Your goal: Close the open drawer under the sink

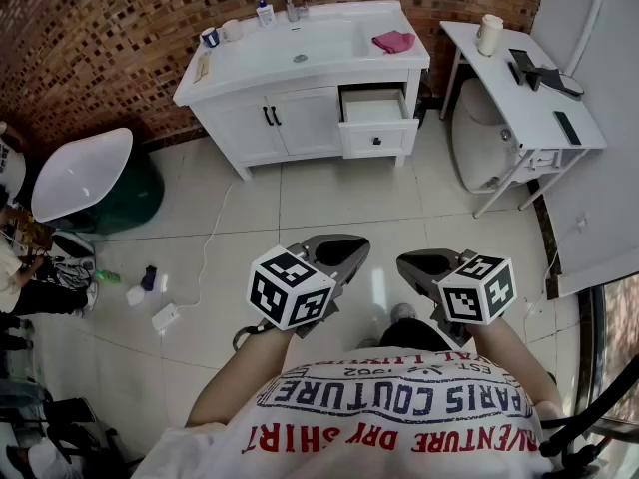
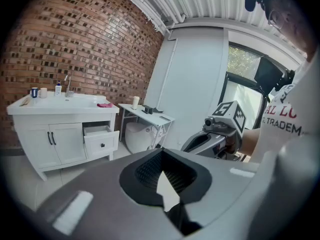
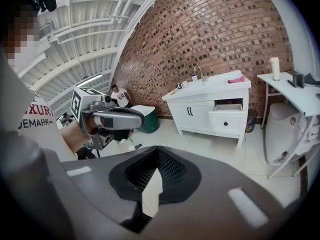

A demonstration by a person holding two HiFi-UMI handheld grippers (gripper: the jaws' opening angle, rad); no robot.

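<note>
Head view looks steeply down on a tiled floor (image 1: pixel 329 193), with a white cabinet (image 1: pixel 285 120) standing against a brick wall (image 1: pixel 120 28) at the far side. The cabinet carries a sink (image 1: pixel 300 43) with a tap (image 1: pixel 288 1) behind it, and a pink cloth (image 1: pixel 393 41) lies on the white surface (image 1: pixel 394 60) to the right of the basin. Under that right end the drawer (image 1: pixel 374 118) stands pulled out, its inside showing, with a dark knob on its front. Two doors with dark handles fill the cabinet to the left of it.

Both tongs are held low and close to the person's body, well apart from the cabinet, side by side and pointing towards it. The left tongs (image 1: pixel 351 248) are together with nothing between them; in the left gripper view their tips (image 2: pixel 161 153) meet, and the drawer (image 2: pixel 101 141) shows far off to the left. The right tongs (image 1: pixel 412 263) are likewise closed and empty; the right gripper view shows them meeting (image 3: pixel 158 151), with the drawer (image 3: pixel 227 119) across the floor ahead.

A second white surface (image 1: pixel 519 93) stands right of the cabinet, bearing a pale cup (image 1: pixel 490 34) and some dark items.
</note>
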